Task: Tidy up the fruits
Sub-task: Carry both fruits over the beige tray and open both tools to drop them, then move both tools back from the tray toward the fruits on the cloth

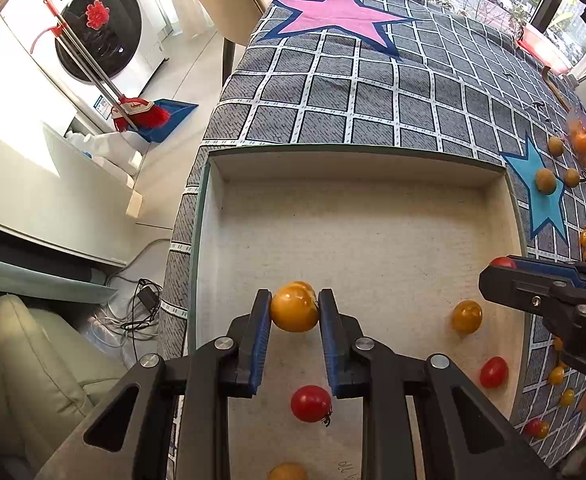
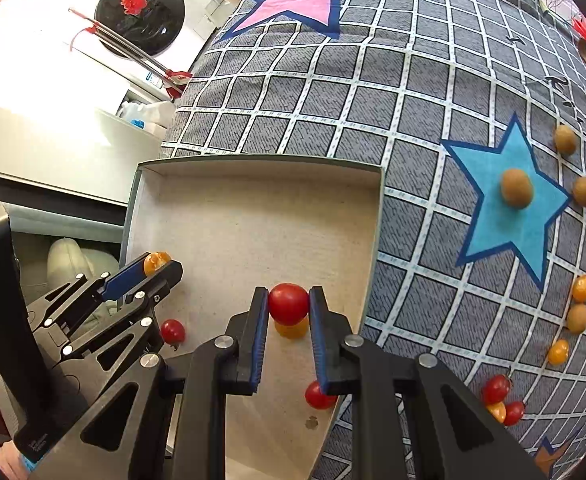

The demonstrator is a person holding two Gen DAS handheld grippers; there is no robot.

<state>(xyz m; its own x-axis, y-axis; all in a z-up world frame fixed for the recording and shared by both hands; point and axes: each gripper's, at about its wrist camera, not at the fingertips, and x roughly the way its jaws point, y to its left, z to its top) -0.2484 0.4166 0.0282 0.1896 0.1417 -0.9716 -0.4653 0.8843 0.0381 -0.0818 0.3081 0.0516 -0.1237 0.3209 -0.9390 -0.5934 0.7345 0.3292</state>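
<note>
From the left wrist view, the left tongs [image 1: 295, 306] are clenched on a round yellow cherry tomato [image 1: 294, 307], holding it between the blue ribbed pads above the floor of the shallow beige cardboard tray [image 1: 373, 168]. Loose on the tray floor lie a round red cherry tomato [image 1: 311, 403] with a dark stem just beneath the tongs, a second yellow tomato [image 1: 467, 316] off to the right, and a smaller red one [image 1: 493, 371] near the right wall. The right tongs [image 1: 497, 266] reach in from the right edge, a red fruit pinched at their tip. The tray sits on the table's grey checked cloth [image 1: 373, 96], which carries a pink star and a blue star (brown and yellow fruits are scattered around the blue one).

From the right wrist view, the right tongs [image 2: 288, 304] are clenched on a glossy red cherry tomato [image 2: 288, 304], held over the tray's right half; a yellow fruit shows directly behind it. A brown round fruit [image 2: 516, 189] rests on the blue star [image 2: 505, 216], well apart from the tray.
</note>
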